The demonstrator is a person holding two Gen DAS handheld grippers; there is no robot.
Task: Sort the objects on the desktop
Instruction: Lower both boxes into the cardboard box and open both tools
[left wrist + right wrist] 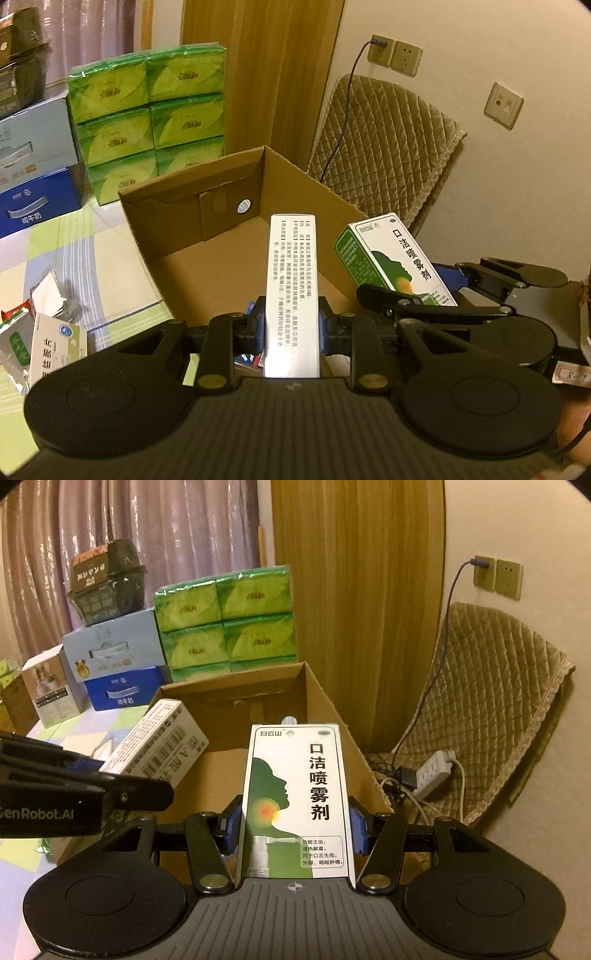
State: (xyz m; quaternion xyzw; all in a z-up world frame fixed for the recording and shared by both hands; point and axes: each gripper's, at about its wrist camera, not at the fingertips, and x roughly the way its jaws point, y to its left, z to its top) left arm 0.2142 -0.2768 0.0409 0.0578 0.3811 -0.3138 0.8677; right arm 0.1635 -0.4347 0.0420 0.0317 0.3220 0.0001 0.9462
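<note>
My left gripper [291, 328] is shut on a narrow white medicine box [291, 291] printed with small text, held over the near edge of an open cardboard box [207, 229]. The same white box [159, 742] and the left gripper [92, 794] show at the left in the right wrist view. My right gripper [295, 827] is shut on a green and white throat spray box [295, 797], also over the cardboard box [314, 709]. That spray box [395, 254] and the right gripper [406, 299] appear at the right in the left wrist view.
A pack of green tissues [147, 118] and blue cartons [37, 177] stand behind the cardboard box. Foil packets [55, 291] and a small white carton [55, 347] lie on the patterned tablecloth at left. A quilted chair [491, 709], power strip [432, 775] and cables sit at right.
</note>
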